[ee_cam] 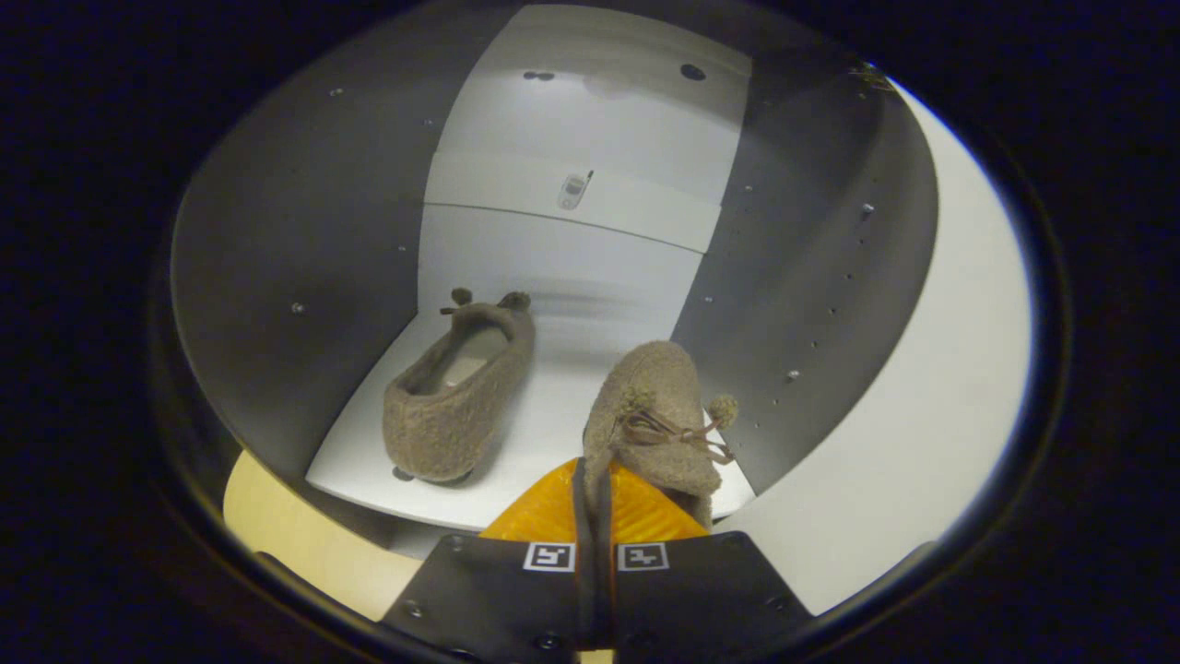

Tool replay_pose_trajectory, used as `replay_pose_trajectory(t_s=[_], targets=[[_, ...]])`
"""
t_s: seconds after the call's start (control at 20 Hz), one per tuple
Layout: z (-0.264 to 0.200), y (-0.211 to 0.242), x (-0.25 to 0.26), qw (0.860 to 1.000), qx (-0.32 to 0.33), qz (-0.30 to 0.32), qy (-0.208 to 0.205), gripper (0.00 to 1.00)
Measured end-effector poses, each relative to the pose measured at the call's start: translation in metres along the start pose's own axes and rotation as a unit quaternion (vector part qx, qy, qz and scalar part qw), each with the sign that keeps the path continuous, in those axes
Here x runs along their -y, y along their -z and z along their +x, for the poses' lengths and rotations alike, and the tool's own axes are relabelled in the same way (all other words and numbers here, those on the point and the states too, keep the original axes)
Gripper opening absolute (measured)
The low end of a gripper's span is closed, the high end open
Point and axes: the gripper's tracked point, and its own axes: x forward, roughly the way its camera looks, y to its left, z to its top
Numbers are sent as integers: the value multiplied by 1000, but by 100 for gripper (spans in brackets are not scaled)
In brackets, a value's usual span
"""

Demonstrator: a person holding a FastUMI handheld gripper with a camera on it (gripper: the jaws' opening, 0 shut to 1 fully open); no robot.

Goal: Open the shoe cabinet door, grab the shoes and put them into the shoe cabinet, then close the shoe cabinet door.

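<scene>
Inside cabinet [811,277]: tongs [593,480] pinch slipper [659,415]; second slipper [461,397] alongside.

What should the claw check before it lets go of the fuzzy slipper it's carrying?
1. Cabinet door open: ok, the white cabinet shelf is reachable.
2. Claw shut on the second fuzzy brown slipper: ok, fingers nearly together, pinching its edge.
3. Held slipper over the shelf: ok, it hangs above the shelf's front right part.
4. First fuzzy brown slipper out of the way: ok, it sits apart, on the other side.
5. Held slipper touching the shelf: cannot tell.
</scene>
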Motion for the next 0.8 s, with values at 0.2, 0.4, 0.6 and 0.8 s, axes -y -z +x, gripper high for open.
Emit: replay_pose_trajectory(t_s=[0.2, 0.4, 0.6, 0.8], targets=[[29, -10, -9, 999, -9, -33, -26, 3], [57, -23, -12, 995, 6, -96, -31, 3], [80, -35, -14, 992, 22, -118, -45, 2], [101, -46, -8, 992, 32, -102, -60, 2]])
